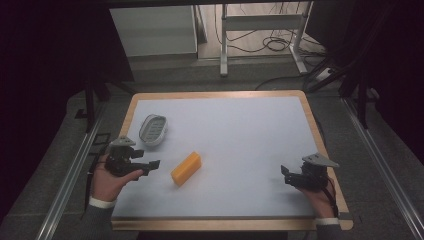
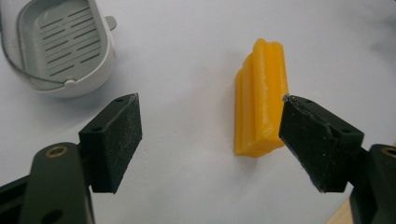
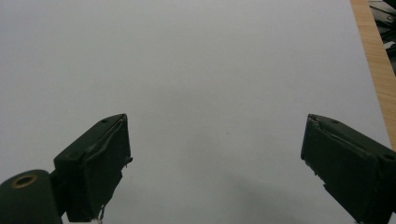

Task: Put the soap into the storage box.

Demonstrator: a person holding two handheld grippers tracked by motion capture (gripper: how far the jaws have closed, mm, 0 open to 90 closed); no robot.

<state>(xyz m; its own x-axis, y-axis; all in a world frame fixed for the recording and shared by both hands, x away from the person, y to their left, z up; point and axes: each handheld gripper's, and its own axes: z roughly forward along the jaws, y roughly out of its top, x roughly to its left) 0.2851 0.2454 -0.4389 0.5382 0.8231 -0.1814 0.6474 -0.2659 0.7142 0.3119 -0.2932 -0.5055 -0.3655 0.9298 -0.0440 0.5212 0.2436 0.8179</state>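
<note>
A yellow-orange soap bar (image 1: 186,168) lies on the white table mat, left of centre. A grey slotted soap dish (image 1: 152,129) sits behind it, near the left edge. My left gripper (image 1: 156,163) is open just left of the bar, pointing at it. In the left gripper view the bar (image 2: 259,102) lies ahead beside the right jaw, the dish (image 2: 65,44) is at upper left, and the left gripper (image 2: 210,135) holds nothing. My right gripper (image 1: 283,170) is open near the right edge, over bare mat; in its own view the right gripper (image 3: 217,154) is empty.
The white mat (image 1: 240,135) covers a wooden-edged table (image 1: 320,145). Beyond the far edge stand a metal frame (image 1: 260,35) and floor cables. Dark curtains flank both sides. A bare stretch of mat lies between the bar and the right gripper.
</note>
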